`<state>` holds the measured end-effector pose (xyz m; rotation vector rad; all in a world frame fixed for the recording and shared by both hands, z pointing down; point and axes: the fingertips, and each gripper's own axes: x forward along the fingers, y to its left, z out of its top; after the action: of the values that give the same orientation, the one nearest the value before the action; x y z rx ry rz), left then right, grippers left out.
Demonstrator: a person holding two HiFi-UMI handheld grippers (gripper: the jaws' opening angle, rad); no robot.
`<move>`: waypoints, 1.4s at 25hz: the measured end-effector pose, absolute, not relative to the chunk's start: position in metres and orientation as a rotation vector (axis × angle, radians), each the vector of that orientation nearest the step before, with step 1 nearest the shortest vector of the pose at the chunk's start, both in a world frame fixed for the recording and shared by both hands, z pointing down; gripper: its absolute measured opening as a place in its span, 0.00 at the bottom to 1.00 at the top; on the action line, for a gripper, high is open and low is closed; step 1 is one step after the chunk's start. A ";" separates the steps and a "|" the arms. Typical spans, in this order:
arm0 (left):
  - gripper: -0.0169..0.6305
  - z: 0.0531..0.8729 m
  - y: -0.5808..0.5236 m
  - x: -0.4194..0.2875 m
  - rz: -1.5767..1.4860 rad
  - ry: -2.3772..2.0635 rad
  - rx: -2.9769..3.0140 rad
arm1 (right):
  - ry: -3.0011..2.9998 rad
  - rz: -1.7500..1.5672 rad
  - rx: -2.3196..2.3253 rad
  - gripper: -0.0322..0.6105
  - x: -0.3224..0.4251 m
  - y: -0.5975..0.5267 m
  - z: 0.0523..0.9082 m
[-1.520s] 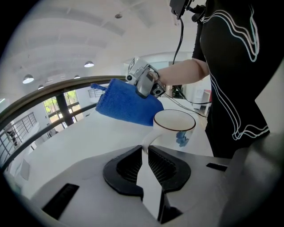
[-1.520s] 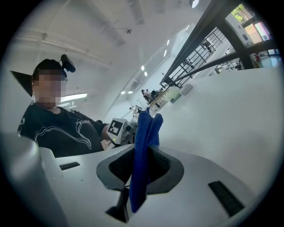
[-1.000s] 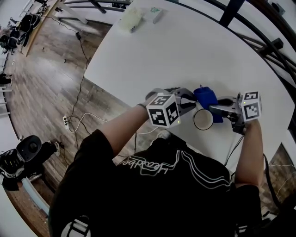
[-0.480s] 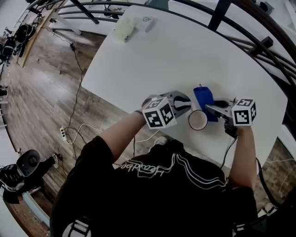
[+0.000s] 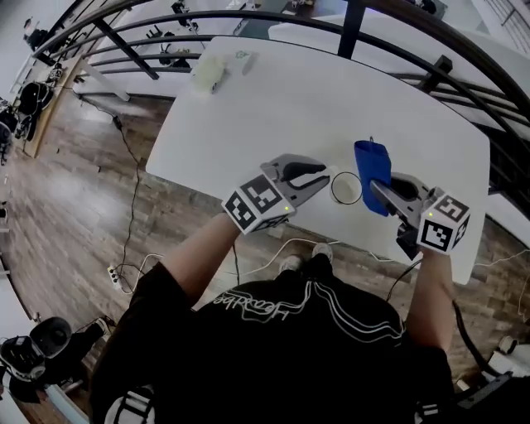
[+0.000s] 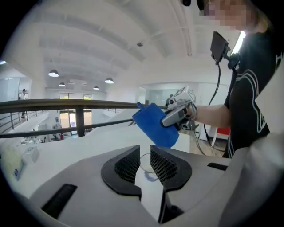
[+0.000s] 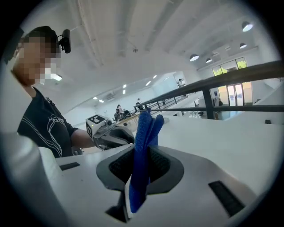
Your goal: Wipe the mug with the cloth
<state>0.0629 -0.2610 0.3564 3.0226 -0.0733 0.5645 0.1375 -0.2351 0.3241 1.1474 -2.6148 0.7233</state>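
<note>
A white mug stands upright near the front edge of the white table. My left gripper hangs just left of it and above it. Its jaws have just been opening and stand a narrow gap apart with nothing between them. In the left gripper view the mug's rim shows through the gap of that gripper. My right gripper is shut on a blue cloth, which hangs in the air right of the mug. The cloth sticks up from between the right gripper's pads.
A pale bundle and a small box lie at the table's far left corner. A dark railing runs behind the table. Cables trail over the wooden floor to the left.
Both grippers have risen above the table. The left one has come away from the mug, which stays standing. The right one has carried the blue cloth up and off the mug's side.
</note>
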 end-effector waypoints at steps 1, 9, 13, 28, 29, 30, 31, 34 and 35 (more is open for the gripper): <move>0.14 0.345 -0.251 0.062 0.529 -0.060 3.016 | -2.626 0.705 1.186 0.13 0.135 -0.224 0.315; 0.04 0.268 -0.147 0.036 0.318 -0.022 2.931 | -2.659 0.608 1.419 0.13 0.093 -0.112 0.272; 0.04 0.259 -0.103 0.038 0.276 -0.047 2.900 | -2.672 0.607 1.472 0.13 0.091 -0.071 0.269; 0.04 0.265 -0.044 0.052 0.253 -0.189 2.845 | -2.713 0.636 1.365 0.13 0.091 -0.010 0.282; 0.04 0.267 -0.039 0.054 0.253 -0.194 2.846 | -2.713 0.638 1.361 0.13 0.093 -0.007 0.285; 0.04 0.268 -0.035 0.055 0.255 -0.199 2.846 | -2.715 0.642 1.357 0.13 0.095 -0.004 0.288; 0.04 0.269 -0.033 0.057 0.258 -0.202 2.846 | -2.716 0.647 1.353 0.13 0.097 -0.002 0.289; 0.04 0.268 -0.031 0.064 0.263 -0.206 2.850 | -2.718 0.656 1.346 0.13 0.103 -0.001 0.292; 0.04 0.268 -0.030 0.067 0.261 -0.208 2.851 | -2.719 0.656 1.344 0.13 0.105 0.000 0.292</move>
<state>0.0666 -0.0301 0.2678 2.8511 -0.2076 0.2615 0.1052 -0.0002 0.2919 1.3439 -2.7189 0.6559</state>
